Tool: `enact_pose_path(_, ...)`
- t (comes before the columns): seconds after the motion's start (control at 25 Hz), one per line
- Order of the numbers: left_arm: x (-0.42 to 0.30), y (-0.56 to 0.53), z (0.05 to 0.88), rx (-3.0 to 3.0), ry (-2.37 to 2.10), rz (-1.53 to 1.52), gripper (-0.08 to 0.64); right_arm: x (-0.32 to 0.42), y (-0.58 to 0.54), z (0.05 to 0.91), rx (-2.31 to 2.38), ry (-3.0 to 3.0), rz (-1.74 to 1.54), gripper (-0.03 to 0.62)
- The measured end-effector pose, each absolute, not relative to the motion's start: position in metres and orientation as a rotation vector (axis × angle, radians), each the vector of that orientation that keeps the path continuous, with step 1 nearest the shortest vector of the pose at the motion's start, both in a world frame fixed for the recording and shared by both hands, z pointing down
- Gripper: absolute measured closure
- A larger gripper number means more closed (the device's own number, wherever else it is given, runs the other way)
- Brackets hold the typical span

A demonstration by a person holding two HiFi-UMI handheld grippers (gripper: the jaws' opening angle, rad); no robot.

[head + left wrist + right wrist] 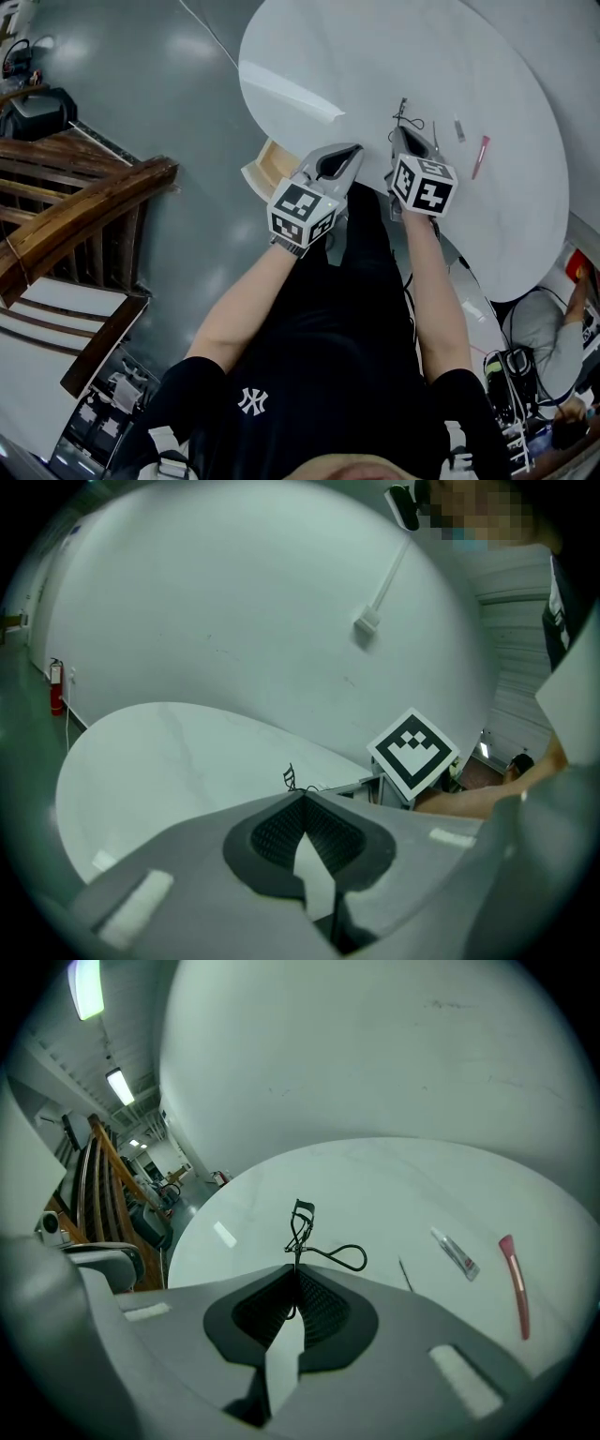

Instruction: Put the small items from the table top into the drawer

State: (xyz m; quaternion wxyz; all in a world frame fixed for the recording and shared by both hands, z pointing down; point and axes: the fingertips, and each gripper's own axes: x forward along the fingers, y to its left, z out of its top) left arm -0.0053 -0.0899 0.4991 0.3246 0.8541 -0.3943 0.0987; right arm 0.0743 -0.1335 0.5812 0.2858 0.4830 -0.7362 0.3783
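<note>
**Head view.** My right gripper (403,134) is over the white round bench (356,66), holding the black metal eyelash curler (404,114). The open wooden drawer (270,164) sits left of the curler, under the bench rim. My left gripper (349,156) hangs between the curler and the drawer. To the right of the curler lie 3 more items: a thin black pin (434,134), a small clear tube (459,129) and a pink stick (480,156).

**Left gripper view.** My fingers (328,832) are pressed together with nothing between them. The curler (289,778) shows just beyond their tips.

**Right gripper view.** My fingers (323,1309) are nearly shut, pinching only the curler's (302,1227) thin wire handle at their very tips. I cannot tell whether it has cleared the bench.

**Risks.**
- The grip is narrow and on smooth wire, so I judge the curler could swivel or slide out on the way to the drawer.
- Its loop handle could catch on the bench rim.
- My left gripper stands in the path, so a knock there could jar the curler loose.
</note>
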Motion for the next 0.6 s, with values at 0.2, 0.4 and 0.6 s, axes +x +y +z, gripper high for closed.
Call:
enact_pose_path(0.2,-0.014,-0.074,0.492,2.254,-1.047,0.25,0.56,0.058,-0.115,0.566,1.278,-2.011,0.991,0.561)
enact_pose_path(0.4,-0.034,-0.047,0.5,2.262,-1.072,0.252,0.56,0.031,-0.086,0.568,1.258,-2.057,0.972,0.561)
enact_pose_path(0.6,-0.06,-0.021,0.506,2.249,-1.113,0.255,0.56,0.002,-0.054,0.568,1.219,-2.098,0.957,0.561)
